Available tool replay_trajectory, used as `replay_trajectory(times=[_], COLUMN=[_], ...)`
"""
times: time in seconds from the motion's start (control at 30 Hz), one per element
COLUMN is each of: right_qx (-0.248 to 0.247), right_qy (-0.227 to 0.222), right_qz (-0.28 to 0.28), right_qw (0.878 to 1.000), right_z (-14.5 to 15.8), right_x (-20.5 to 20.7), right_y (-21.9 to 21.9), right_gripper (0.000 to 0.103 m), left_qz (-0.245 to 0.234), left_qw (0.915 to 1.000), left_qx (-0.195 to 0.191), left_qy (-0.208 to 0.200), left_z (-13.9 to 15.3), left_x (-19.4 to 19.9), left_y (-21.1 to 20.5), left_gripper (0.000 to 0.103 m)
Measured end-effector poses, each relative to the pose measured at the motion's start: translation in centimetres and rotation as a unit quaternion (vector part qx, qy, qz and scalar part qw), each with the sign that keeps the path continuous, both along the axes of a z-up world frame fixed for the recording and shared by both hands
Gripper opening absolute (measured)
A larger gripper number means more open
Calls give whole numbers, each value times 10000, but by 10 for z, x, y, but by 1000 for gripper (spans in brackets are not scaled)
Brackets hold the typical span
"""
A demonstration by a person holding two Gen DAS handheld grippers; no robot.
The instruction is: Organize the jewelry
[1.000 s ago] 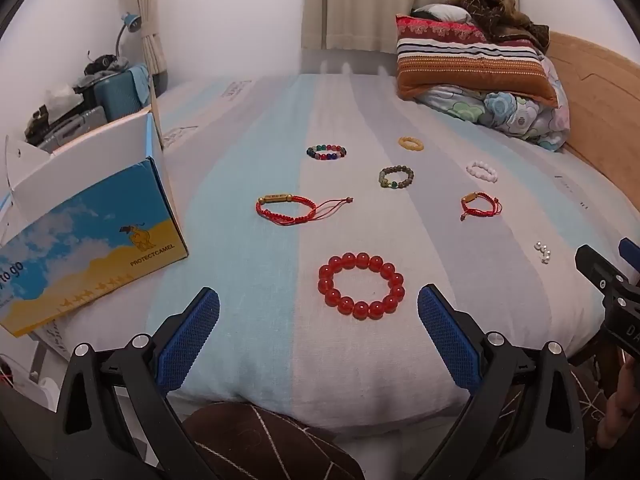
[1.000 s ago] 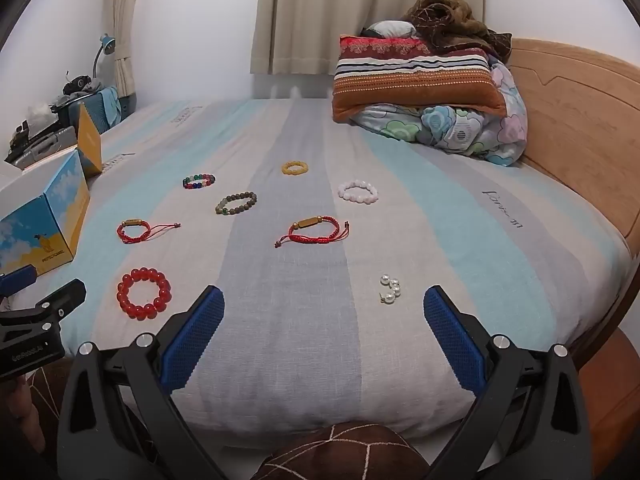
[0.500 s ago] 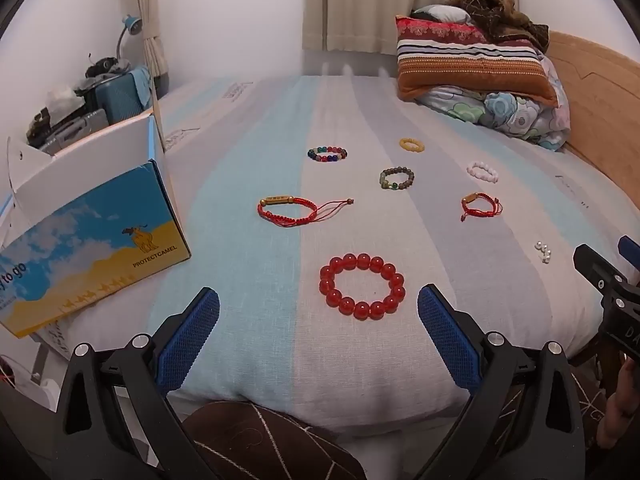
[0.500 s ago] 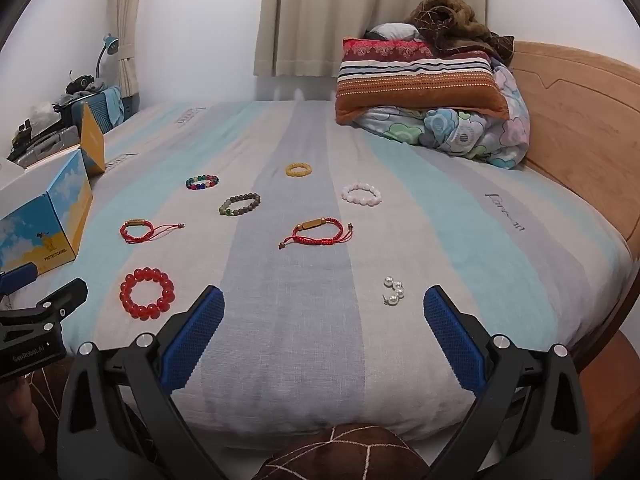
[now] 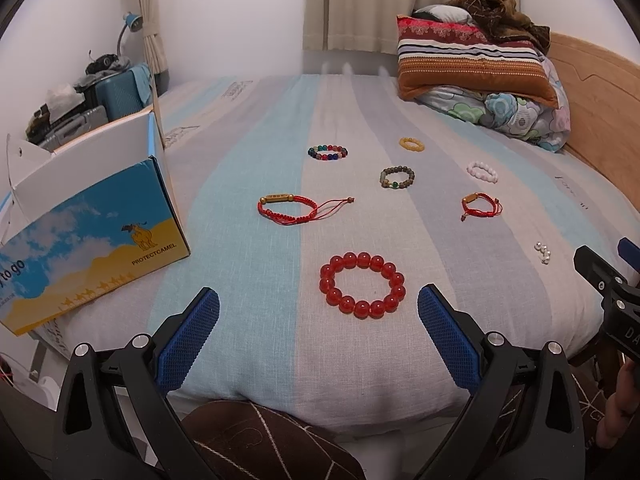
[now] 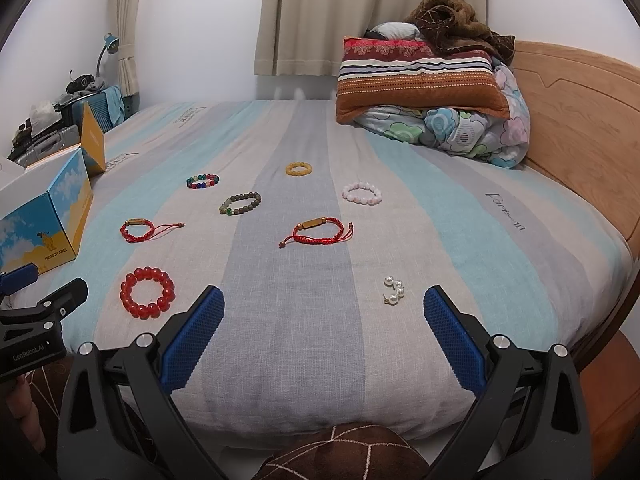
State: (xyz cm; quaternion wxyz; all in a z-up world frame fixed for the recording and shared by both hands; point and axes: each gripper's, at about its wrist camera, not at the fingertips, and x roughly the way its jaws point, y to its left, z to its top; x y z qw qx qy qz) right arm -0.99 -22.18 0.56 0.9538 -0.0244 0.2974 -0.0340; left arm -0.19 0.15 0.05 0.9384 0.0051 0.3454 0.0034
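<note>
Both views had crept slightly closer to the striped bed (image 6: 320, 340). Left gripper (image 5: 318, 314) and right gripper (image 6: 323, 307) hung wide open, empty. Bracelets, red bead bracelet (image 5: 362, 290) nearest, dotted mid-frame; curtains (image 6: 312, 16) filled top center.

Eight pieces flat on bed, apart: big red bead bracelet (image 5: 362, 285) near left, pearl earrings (image 6: 394, 290) near right, other bracelets farther.

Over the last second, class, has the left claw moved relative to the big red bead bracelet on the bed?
Yes, slightly. The big red bead bracelet sits a touch lower in the left wrist view, nearer the open left claw, so the claw has eased forward toward it.
</note>
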Motion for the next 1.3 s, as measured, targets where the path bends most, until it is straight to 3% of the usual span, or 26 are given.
replay_trajectory(times=[1.3], right_qx=[-9], right_qy=[27], right_qz=[-24], right_qw=[10000], right_z=[-2], right_x=[0], right_y=[0], right_gripper=[96], left_qz=[-30], left_qw=[10000], left_qx=[31], left_qy=[-11], left_z=[1], left_x=[-1], left_y=[-4], left_gripper=[97])
